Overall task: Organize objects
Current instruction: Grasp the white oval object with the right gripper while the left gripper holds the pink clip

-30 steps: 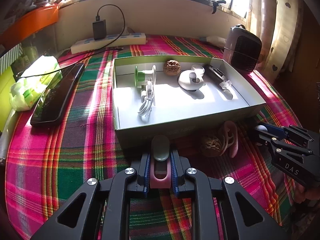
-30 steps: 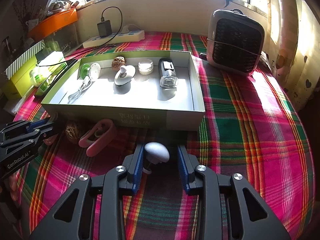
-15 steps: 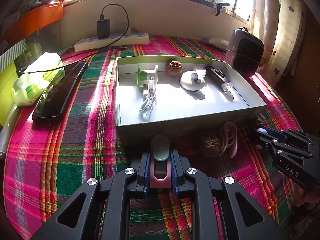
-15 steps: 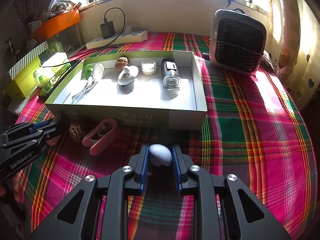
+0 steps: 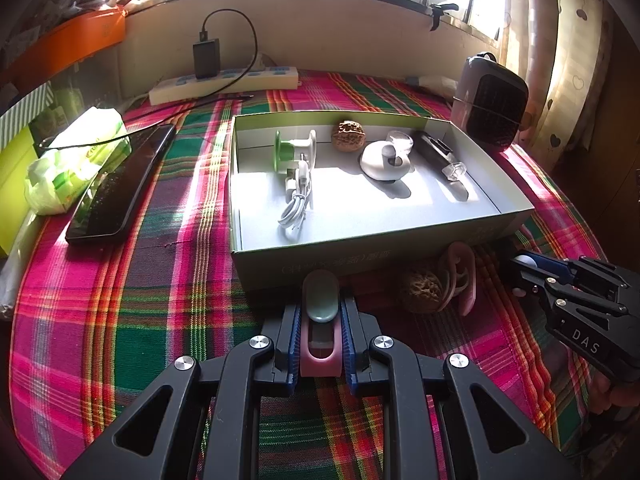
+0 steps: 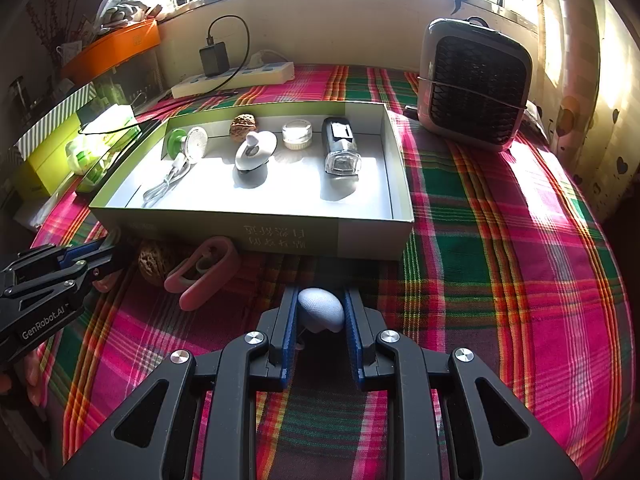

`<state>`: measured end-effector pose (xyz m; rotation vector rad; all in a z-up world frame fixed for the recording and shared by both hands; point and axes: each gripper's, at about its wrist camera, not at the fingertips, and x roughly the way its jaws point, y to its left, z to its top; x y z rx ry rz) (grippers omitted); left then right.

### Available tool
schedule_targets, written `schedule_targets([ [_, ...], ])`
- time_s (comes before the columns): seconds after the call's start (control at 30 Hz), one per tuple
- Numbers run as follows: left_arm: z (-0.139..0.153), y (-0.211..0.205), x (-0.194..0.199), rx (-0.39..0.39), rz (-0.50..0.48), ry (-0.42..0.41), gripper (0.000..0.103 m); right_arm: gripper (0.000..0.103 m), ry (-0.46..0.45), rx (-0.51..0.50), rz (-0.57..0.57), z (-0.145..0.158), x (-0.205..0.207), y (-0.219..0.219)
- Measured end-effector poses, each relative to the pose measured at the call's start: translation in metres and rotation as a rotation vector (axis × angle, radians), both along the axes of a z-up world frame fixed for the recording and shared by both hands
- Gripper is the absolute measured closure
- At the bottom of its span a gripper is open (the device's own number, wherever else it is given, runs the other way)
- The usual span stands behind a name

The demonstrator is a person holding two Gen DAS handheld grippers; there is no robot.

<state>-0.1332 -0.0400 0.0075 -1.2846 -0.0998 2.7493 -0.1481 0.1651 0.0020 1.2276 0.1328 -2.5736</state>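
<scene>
My left gripper is shut on a pink holder with a grey-green oval stone, just in front of the shallow green box. My right gripper is shut on a pale blue-white egg-shaped knob, low over the cloth before the box. Between the two grippers, on the cloth, lie a walnut and a pink clip. Inside the box are a green spool, a white cable, another walnut, a white knob, a small jar and a black bottle.
A grey fan heater stands at the back right. A white power strip with a charger lies along the back wall. Left of the box are a black phone and a tissue pack. Plaid cloth covers the table.
The right gripper's jaws have closed onto the pale egg-shaped knob that lay between them. The left gripper keeps its hold on the pink holder, unmoved.
</scene>
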Motion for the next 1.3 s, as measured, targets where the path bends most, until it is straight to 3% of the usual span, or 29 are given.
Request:
schedule_targets([
  [0.63, 0.001, 0.001, 0.005, 0.005, -0.009, -0.004, 0.087, 0.08, 0.008, -0.03, -0.018, 0.003, 0.003, 0.004],
  [1.3, 0.028, 0.001, 0.016, 0.023, -0.027, 0.052, 0.087, 0.08, 0.07, -0.053, 0.004, 0.026, 0.012, -0.001],
])
